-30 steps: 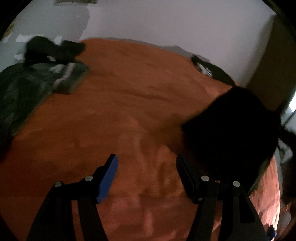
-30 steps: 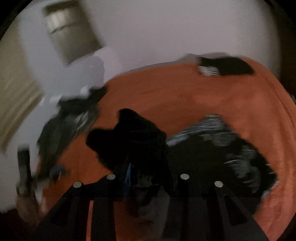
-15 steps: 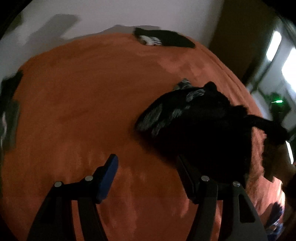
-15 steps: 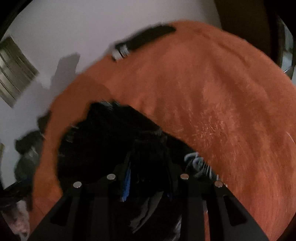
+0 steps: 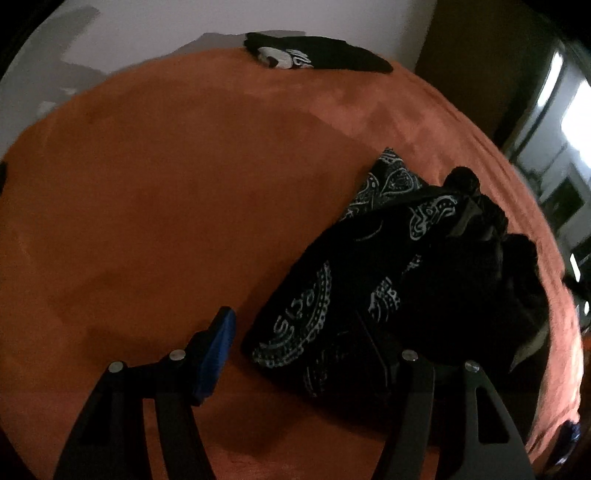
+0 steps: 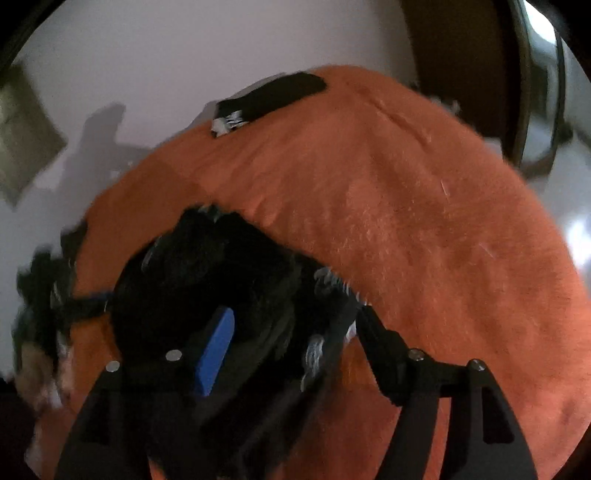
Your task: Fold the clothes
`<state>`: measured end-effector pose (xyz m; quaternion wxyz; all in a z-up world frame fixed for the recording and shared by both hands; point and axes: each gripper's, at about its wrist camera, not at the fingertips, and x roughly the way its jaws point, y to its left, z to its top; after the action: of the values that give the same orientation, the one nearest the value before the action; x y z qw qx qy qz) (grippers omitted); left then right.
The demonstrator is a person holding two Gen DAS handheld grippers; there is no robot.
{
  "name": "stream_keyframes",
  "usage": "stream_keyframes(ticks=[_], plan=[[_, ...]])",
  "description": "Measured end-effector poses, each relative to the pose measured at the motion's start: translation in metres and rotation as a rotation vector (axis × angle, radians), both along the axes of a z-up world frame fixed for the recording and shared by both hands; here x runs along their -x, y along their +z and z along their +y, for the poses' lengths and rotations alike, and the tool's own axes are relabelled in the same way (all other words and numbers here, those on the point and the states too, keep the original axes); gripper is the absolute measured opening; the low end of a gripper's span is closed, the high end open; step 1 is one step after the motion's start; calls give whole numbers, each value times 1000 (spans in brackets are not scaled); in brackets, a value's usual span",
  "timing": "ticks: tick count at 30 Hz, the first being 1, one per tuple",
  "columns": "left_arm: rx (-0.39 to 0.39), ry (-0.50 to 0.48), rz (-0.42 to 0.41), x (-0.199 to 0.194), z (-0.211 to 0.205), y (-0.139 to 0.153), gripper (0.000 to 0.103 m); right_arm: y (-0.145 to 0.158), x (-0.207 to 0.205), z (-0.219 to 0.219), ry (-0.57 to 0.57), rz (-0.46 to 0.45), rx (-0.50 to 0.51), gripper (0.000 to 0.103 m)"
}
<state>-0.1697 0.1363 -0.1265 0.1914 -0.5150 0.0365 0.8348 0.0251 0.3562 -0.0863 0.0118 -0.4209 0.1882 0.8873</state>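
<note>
1. Left wrist view: the left gripper (image 5: 295, 347) is spread wide, jaws well apart and holding nothing. The blue pad on its left finger (image 5: 218, 354) hangs over bare orange blanket (image 5: 147, 221).
2. The black paisley garment (image 5: 388, 273) lies crumpled on the blanket at the right of this view, white pattern showing on its near folds. The left gripper's right finger (image 5: 384, 354) sits against the garment's near edge; whether it actually touches the cloth is too dark to tell.
3. Far back, at the blanket's edge by the pale wall (image 5: 184, 33), a second dark folded garment (image 5: 317, 57) lies flat with a white printed patch at its left end, well apart from the crumpled one.
4. Over to the right wrist view: the right gripper (image 6: 291, 328) is also spread wide, and the black garment (image 6: 207, 273) is bunched up between and beneath its fingers. The blue pad (image 6: 216, 350) on the left finger is exposed, with cloth heaped against it.
5. With the jaws this far apart nothing is pinched; the fabric merely lies in the gap.
6. The picture is blurred, but the folded garment (image 6: 269, 98) shows again at the far edge of the blanket (image 6: 443, 221), and more dark clothing (image 6: 40, 284) sits at the left edge.
</note>
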Motion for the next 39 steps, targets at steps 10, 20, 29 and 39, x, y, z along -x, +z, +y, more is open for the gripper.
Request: stream_keyframes(ticks=[10,20,29,39], plan=[[58,13,1,15,10,-26,70,-46,-30,-181,579,-38,-325,11],[-3,110,18,24,-6,-22,72,-68,-59,-106,434,-135,-175,0],[28,-8,144,-55,-22,16,72,-39,-117,-127,533,8,-456,32],[152,-177,212,-135,-32,-3,72,-107,-146,-214,824,226,-1246,71]])
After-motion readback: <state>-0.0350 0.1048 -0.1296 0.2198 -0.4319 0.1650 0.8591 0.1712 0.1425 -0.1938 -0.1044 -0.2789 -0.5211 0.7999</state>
